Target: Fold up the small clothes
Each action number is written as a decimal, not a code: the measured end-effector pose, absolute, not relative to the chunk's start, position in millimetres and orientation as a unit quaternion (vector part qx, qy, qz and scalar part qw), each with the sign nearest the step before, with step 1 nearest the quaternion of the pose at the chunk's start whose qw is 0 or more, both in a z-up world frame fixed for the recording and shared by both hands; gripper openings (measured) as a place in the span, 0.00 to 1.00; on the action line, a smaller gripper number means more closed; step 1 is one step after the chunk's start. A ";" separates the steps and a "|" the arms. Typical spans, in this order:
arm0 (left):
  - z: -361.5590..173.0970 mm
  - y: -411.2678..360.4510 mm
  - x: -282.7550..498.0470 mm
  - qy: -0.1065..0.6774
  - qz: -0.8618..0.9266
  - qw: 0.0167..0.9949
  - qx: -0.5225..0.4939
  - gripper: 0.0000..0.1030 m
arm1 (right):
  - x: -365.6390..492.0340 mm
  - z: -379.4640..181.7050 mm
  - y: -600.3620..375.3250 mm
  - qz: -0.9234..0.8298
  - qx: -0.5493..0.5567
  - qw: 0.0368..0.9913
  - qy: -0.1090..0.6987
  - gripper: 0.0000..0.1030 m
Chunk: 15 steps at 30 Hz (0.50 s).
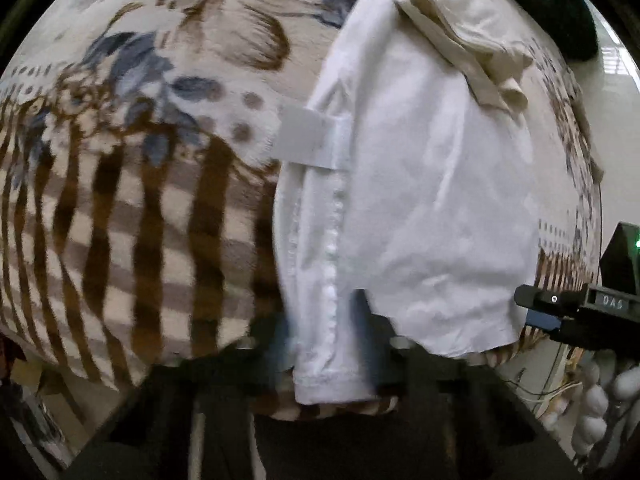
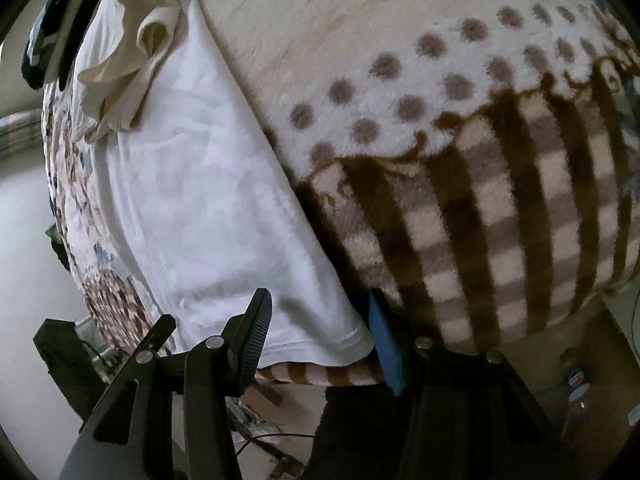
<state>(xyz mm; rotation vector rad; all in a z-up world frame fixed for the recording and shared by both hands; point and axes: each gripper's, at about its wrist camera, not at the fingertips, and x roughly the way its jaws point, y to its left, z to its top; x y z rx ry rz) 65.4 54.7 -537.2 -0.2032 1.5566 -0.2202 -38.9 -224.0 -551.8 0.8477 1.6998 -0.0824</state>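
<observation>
A white garment (image 1: 420, 200) lies on a patterned fleece blanket (image 1: 140, 208); a folded strip of it with a paper tag (image 1: 304, 140) runs toward the camera. My left gripper (image 1: 326, 332) is shut on that strip's hem, its fingers blurred and mostly hidden by cloth. In the right wrist view the same white garment (image 2: 208, 200) lies flat. My right gripper (image 2: 320, 336) is open, its fingers on either side of the garment's near hem corner, not clamping it. The right gripper also shows in the left wrist view (image 1: 560, 308), at the far right.
A cream garment (image 1: 460, 32) lies crumpled at the far end of the white one, also in the right wrist view (image 2: 132, 48). Dark clothing (image 2: 48, 40) sits beyond it. The blanket's near edge (image 2: 320, 376) drops off to the floor, with cables below.
</observation>
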 end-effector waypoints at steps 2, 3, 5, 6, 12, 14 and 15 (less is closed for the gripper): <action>-535.7 55.3 62.9 0.689 -0.106 0.707 -0.115 0.06 | -41.3 -554.0 -224.4 -0.030 0.366 0.580 0.728 0.50; -534.6 60.4 59.0 0.685 -0.108 0.708 -0.131 0.06 | -41.4 -554.9 -223.2 -0.028 0.368 0.579 0.727 0.50; -535.6 80.5 54.9 0.680 -0.111 0.706 -0.163 0.07 | -40.1 -553.3 -218.6 -0.022 0.364 0.587 0.723 0.50; -539.7 89.1 52.9 0.681 -0.111 0.702 -0.177 0.11 | -39.2 -552.2 -218.0 -0.021 0.358 0.593 0.722 0.50; -559.9 95.3 53.3 0.690 -0.141 0.672 -0.230 0.43 | -37.3 -566.9 -212.1 -0.009 0.380 0.599 0.705 0.54; -555.1 80.2 55.0 0.680 -0.141 0.689 -0.206 0.34 | -37.2 -570.7 -216.9 -0.008 0.403 0.600 0.691 0.47; -547.4 73.4 53.7 0.671 -0.150 0.697 -0.203 0.03 | -37.3 -570.9 -218.4 -0.008 0.408 0.601 0.687 0.35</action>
